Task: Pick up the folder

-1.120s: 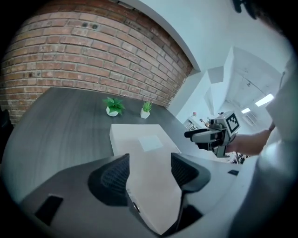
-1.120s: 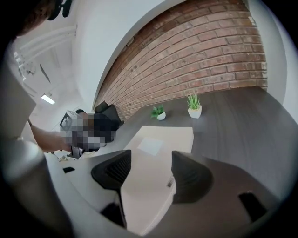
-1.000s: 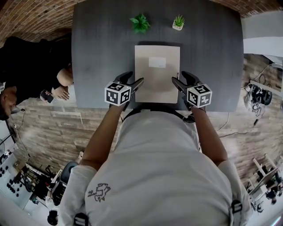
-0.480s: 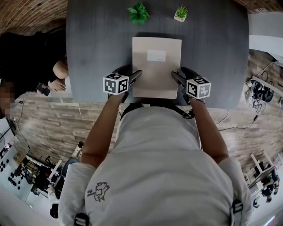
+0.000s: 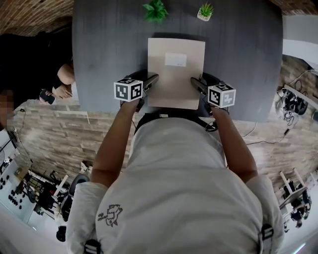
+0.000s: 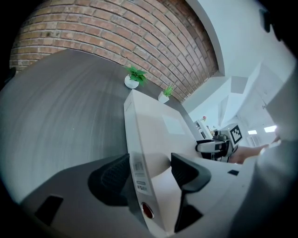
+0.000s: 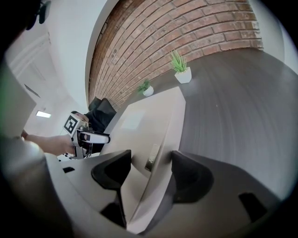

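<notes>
Currently: one folder (image 5: 176, 74), beige, closed, white label on the cover, over the middle of the grey table (image 5: 109, 49), near edge toward the person. It seems slightly clear of the surface, though contact at the far end cannot be ruled out.

- Left gripper (image 6: 149, 163): fingers narrowed onto the folder's left edge, one below and one on the cover.
- Right gripper (image 7: 151, 160): the same on the right edge, directly opposite.
- Two small plants (image 5: 155, 10), just past the far edge.

Handling, as judged: both holds sit toward the near end, so the far end will want to droop. Raise both sides together, keep the cover level and pressure even, and stay short of the plants.
</notes>
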A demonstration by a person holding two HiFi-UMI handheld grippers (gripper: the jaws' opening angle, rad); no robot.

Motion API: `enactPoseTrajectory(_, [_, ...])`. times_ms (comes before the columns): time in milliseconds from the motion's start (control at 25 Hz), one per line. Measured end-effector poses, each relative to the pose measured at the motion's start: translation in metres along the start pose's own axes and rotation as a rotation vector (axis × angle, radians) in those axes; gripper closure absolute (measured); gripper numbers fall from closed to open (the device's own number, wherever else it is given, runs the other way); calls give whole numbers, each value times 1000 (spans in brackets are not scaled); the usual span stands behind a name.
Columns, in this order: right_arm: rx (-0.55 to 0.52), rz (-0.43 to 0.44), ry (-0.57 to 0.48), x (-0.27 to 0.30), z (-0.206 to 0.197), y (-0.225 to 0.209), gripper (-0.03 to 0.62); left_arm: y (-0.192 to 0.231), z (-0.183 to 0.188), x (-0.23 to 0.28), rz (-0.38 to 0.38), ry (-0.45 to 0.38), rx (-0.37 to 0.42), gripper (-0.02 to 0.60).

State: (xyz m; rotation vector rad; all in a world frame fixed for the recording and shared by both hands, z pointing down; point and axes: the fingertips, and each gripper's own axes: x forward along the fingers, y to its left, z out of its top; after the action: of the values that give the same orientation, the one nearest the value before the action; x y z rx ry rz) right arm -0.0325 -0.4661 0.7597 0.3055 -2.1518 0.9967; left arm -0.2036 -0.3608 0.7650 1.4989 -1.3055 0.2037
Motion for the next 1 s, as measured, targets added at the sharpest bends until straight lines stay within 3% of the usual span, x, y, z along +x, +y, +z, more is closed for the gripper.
enactPoseTrajectory(1000, [-4, -54, 0, -3, 5, 4, 339, -8, 3, -3, -14, -14, 5, 332])
